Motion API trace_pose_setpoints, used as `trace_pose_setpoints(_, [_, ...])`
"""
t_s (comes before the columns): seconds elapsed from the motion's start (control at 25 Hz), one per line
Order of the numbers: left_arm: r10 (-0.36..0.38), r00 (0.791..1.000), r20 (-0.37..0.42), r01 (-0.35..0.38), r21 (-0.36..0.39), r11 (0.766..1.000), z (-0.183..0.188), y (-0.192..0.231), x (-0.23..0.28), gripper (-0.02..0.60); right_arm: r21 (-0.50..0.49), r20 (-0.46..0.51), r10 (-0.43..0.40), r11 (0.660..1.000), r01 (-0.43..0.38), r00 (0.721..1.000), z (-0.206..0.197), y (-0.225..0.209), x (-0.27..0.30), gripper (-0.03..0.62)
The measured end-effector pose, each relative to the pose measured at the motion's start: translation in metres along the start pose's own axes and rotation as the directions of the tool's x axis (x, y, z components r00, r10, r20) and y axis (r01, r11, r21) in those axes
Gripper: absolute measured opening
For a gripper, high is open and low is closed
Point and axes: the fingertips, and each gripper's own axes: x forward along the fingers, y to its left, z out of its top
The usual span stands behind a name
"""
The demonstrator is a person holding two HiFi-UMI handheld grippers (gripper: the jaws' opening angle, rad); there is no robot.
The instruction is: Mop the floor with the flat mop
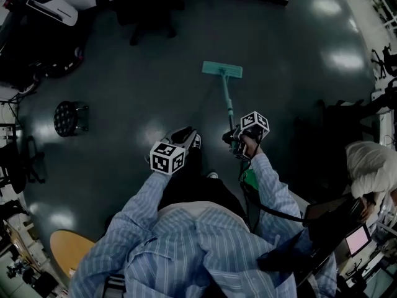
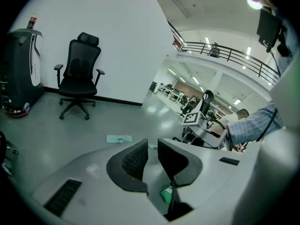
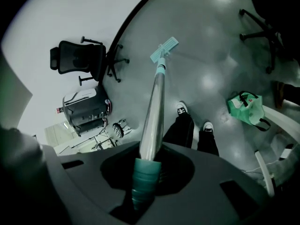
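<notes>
Grey floor (image 1: 298, 54) — flat mop (image 1: 222, 71), handle in right hand-held gripper (image 1: 233, 138)

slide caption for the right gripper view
Right gripper clamps the flat mop handle, mop head down on the floor.

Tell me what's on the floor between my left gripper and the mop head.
Nothing. In that gripper's own view, only bare grey floor lies between the left gripper and the mop head; the head view agrees.
</notes>
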Motion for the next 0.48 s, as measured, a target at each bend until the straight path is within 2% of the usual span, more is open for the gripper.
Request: trace_pose_setpoints(0.48, [-0.012, 0.999, 0.033, 0.011, 0.031, 0.999, -0.056, -0.084, -0.032, 0.069, -0.027, -0.048, -0.029, 0.999, 0.028, 0.998, -0.158, -0.124, -0.014, 0.058])
